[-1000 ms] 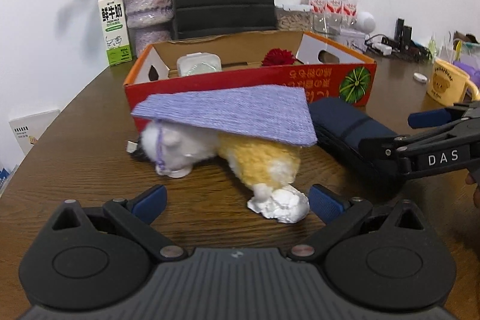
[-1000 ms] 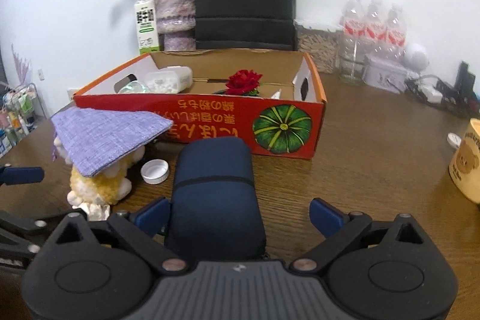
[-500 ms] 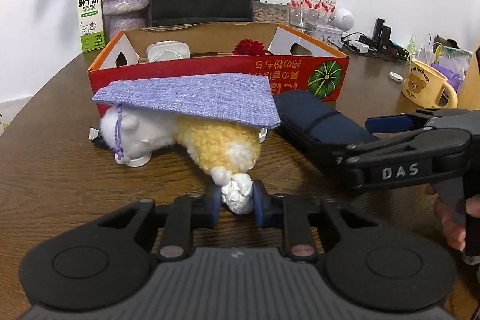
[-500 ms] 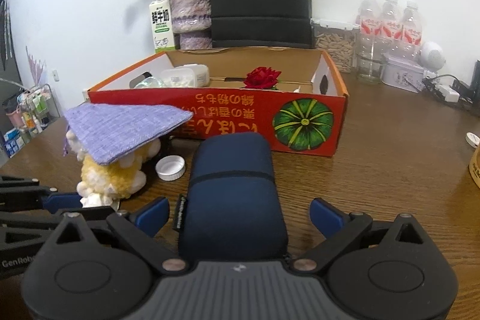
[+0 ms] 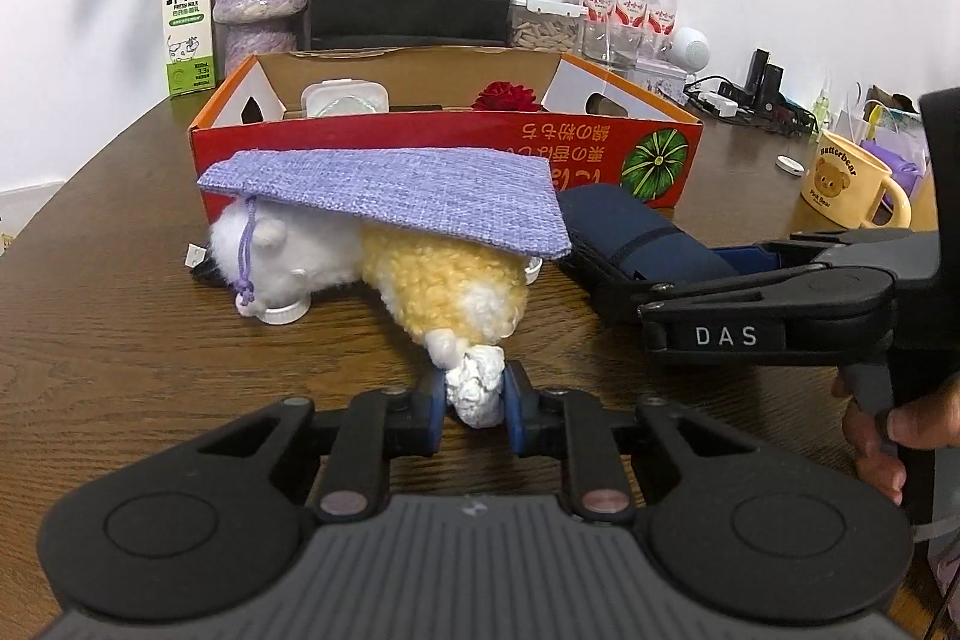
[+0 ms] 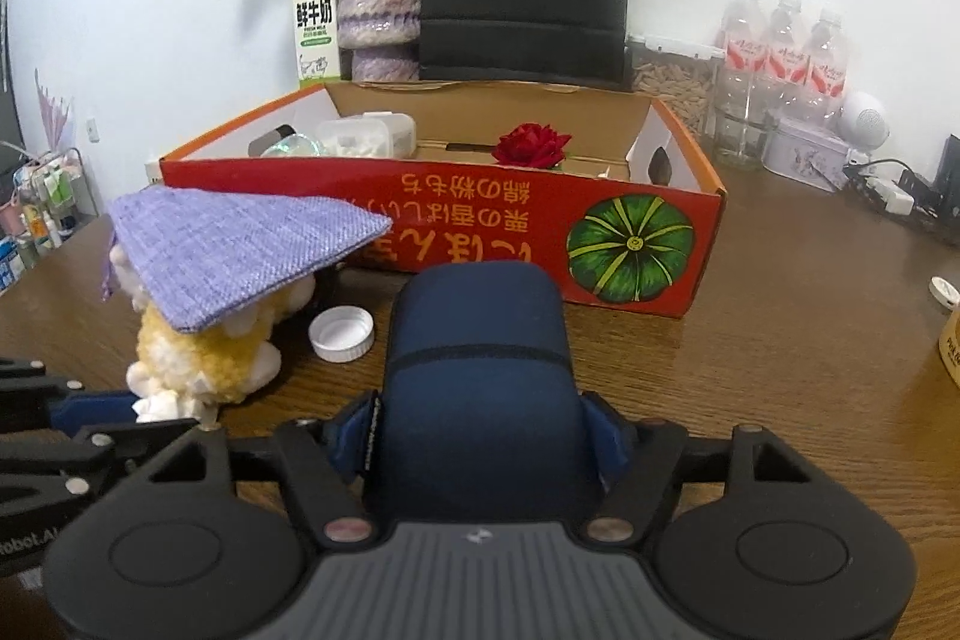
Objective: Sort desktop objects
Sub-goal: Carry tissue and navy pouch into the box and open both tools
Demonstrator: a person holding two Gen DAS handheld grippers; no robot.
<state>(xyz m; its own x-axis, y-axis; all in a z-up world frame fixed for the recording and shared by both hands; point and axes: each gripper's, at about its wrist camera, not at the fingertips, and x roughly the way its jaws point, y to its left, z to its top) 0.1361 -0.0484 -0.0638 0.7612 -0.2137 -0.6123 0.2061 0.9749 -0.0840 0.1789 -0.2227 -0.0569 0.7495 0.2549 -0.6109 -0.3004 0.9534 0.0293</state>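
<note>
Lift w/ care: left gripper [image 5: 475,399] jaws pinch only plush toy [image 5: 384,262] foot, right gripper [image 6: 477,445] jaws closing on navy case [image 6: 477,370]; purple pouch [image 5: 390,196] may slide off.

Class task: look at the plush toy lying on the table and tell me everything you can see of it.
The plush toy is a fluffy animal with a white head, a curly yellow body and white feet. It lies on its side on the brown wooden table, in front of the red cardboard box. A purple woven pouch rests across its back, the drawstring hanging by its head. The left gripper is shut on one white foot.
</note>
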